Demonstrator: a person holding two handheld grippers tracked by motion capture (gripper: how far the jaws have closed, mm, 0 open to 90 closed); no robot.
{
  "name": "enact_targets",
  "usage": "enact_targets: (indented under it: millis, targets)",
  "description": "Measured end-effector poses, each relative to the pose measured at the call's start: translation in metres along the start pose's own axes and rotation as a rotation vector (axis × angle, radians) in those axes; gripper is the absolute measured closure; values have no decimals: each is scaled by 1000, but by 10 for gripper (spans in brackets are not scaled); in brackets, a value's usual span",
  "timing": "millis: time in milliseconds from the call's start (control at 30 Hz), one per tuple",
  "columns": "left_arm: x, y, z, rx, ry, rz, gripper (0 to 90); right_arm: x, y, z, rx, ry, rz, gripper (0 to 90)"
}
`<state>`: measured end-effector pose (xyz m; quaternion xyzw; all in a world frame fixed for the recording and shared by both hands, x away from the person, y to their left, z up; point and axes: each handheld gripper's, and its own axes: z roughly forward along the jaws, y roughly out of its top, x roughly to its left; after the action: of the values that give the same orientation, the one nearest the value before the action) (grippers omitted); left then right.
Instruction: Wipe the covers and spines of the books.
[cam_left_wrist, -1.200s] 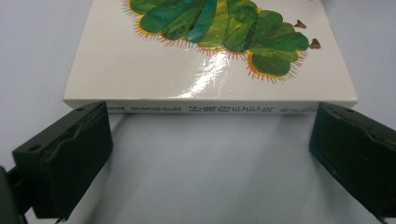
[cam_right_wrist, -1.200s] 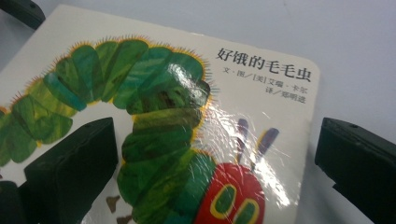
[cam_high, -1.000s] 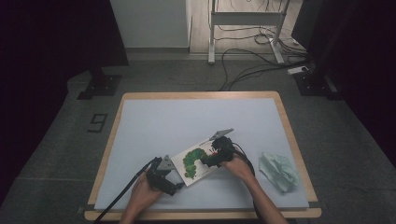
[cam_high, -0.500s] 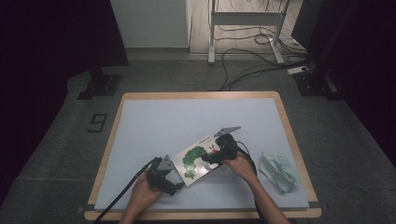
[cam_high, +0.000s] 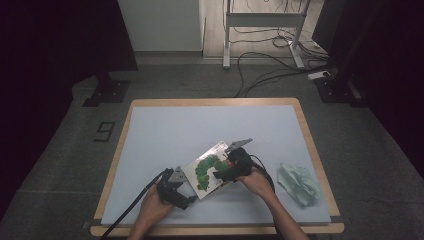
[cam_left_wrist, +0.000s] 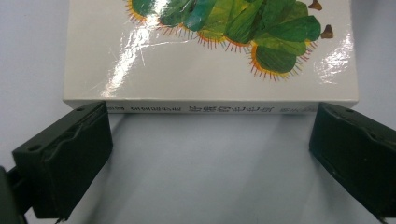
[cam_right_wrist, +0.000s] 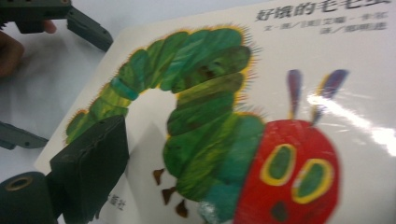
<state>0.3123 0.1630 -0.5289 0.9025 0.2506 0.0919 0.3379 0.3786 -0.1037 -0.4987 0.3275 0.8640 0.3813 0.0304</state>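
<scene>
A picture book (cam_high: 205, 172) with a green caterpillar on its white cover lies near the front of the pale blue table (cam_high: 210, 125). My left gripper (cam_high: 189, 191) stands open just short of the book's spine (cam_left_wrist: 210, 108), one jaw past each end, touching nothing. My right gripper (cam_high: 226, 172) sits at the book's right edge. One black finger (cam_right_wrist: 91, 163) lies on the cover (cam_right_wrist: 224, 130) and the other is hidden behind the book. Its jaws have just been closing with the book between them.
A crumpled pale green cloth (cam_high: 298, 183) lies at the front right of the table. The wooden rim (cam_high: 215, 102) frames the mat. Cables (cam_high: 270, 70) and dark stands are on the floor beyond. The left gripper (cam_right_wrist: 42, 14) and a hand show past the book's corner.
My right gripper has shifted a little inward over the book's right edge. The book and my left gripper stay where they were.
</scene>
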Motion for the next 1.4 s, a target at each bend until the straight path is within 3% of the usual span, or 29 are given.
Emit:
enact_targets:
  millis: [233,500,600,733,867,1100,1400]
  targets:
    - [0,0,0,0,-1,-1,0,-14,4,-3,27,12,3,126]
    - [0,0,0,0,-1,-2,0,-23,15,-1,70,45,-44,151]
    - [0,0,0,-1,-2,-4,0,-25,20,-2,59,66,-49,205]
    - [0,0,0,0,0,-2,0,-25,26,-7,55,57,-66,273]
    - [0,0,0,1,0,-1,0,-23,26,-10,54,45,-87,306]
    - [0,0,0,-1,-1,-8,0,-30,21,-20,21,77,-85,487]
    - [-1,1,0,7,8,-17,0,-31,13,-28,42,72,-109,544]
